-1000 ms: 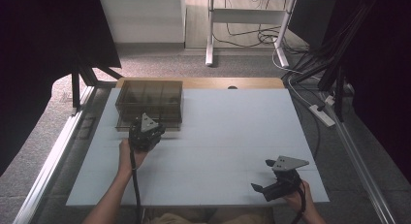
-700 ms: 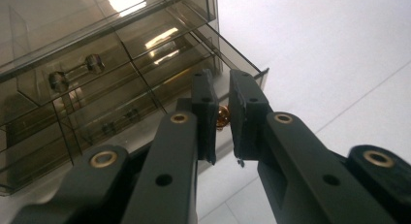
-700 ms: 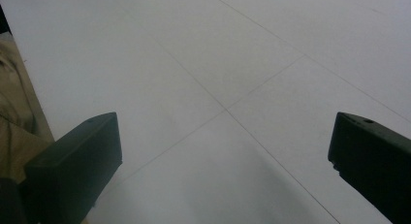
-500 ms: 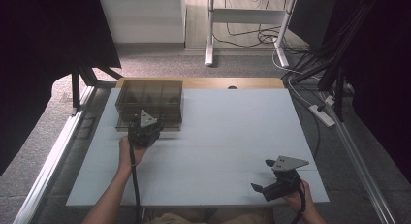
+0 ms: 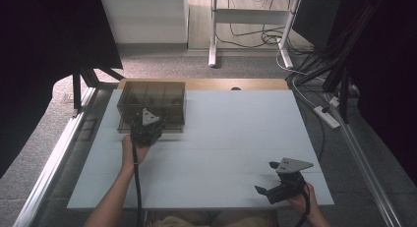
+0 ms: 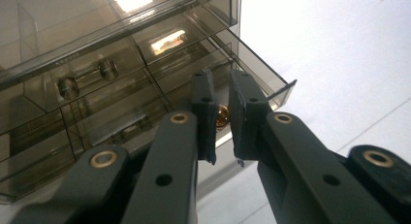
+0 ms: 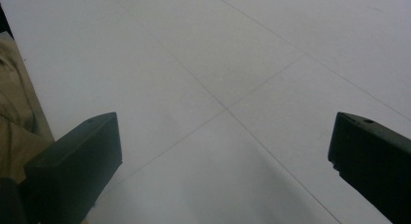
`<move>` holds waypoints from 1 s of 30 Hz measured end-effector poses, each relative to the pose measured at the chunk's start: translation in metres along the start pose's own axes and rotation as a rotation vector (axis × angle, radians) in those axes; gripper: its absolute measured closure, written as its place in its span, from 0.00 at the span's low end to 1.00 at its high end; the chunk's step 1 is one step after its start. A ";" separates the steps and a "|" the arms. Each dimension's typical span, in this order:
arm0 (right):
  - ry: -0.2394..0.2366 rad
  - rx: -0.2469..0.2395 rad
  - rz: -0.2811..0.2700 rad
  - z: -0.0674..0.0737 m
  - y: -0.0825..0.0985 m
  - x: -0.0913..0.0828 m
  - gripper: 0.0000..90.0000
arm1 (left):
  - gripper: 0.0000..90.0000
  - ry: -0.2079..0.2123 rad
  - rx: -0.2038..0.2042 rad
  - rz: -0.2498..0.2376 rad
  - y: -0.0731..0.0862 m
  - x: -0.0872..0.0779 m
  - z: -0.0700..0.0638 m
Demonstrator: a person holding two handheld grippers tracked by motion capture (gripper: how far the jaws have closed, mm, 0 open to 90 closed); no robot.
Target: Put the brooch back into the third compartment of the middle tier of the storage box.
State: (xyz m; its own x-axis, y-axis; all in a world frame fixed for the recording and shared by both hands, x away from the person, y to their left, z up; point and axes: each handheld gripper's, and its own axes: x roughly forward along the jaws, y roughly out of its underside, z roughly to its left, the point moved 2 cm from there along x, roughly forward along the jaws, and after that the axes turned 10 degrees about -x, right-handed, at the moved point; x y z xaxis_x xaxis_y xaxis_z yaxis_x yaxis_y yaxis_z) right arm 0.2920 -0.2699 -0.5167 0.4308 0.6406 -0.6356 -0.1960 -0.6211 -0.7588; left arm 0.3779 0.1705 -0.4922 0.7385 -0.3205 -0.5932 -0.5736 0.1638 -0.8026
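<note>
At the upper left of the high view, a smoke-tinted clear plastic drawer cabinet (image 5: 152,105) sits on the white table (image 5: 221,153). The left gripper (image 5: 146,130) is at its front. In the left gripper view its jaws are drawn close and pinch the small round brass knob (image 6: 222,116) of a lower drawer (image 6: 252,73), which stands slightly out from the cabinet.

The cabinet looks light, stiff and brittle, so a hard tug would likely drag the whole box or crack the thin drawer front. The knob is smooth and small and could slip, so the hold belongs square on it, with a straight, gentle pull.

The right gripper (image 5: 275,188) rests at the lower right with its jaws spread wide over bare table.
</note>
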 end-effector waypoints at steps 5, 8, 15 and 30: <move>0.000 0.001 0.000 0.000 0.000 0.000 0.00 | 0.91 -0.003 -0.001 0.005 -0.001 0.006 0.000; 0.000 0.001 0.002 0.000 0.000 0.000 0.00 | 0.91 -0.003 -0.004 0.011 -0.001 0.009 0.000; -0.001 -0.001 0.001 0.000 0.000 0.000 0.00 | 0.91 -0.012 -0.027 0.001 0.002 0.011 0.006; 0.001 -0.002 0.002 0.000 0.000 -0.001 0.00 | 0.91 -0.031 -0.030 -0.011 0.008 0.017 0.009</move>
State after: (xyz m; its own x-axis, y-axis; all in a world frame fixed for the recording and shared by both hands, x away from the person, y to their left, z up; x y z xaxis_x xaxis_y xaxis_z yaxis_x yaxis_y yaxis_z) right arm 0.2914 -0.2701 -0.5164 0.4310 0.6389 -0.6372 -0.1952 -0.6235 -0.7571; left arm 0.3889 0.1745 -0.5097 0.7550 -0.2933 -0.5865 -0.5756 0.1320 -0.8070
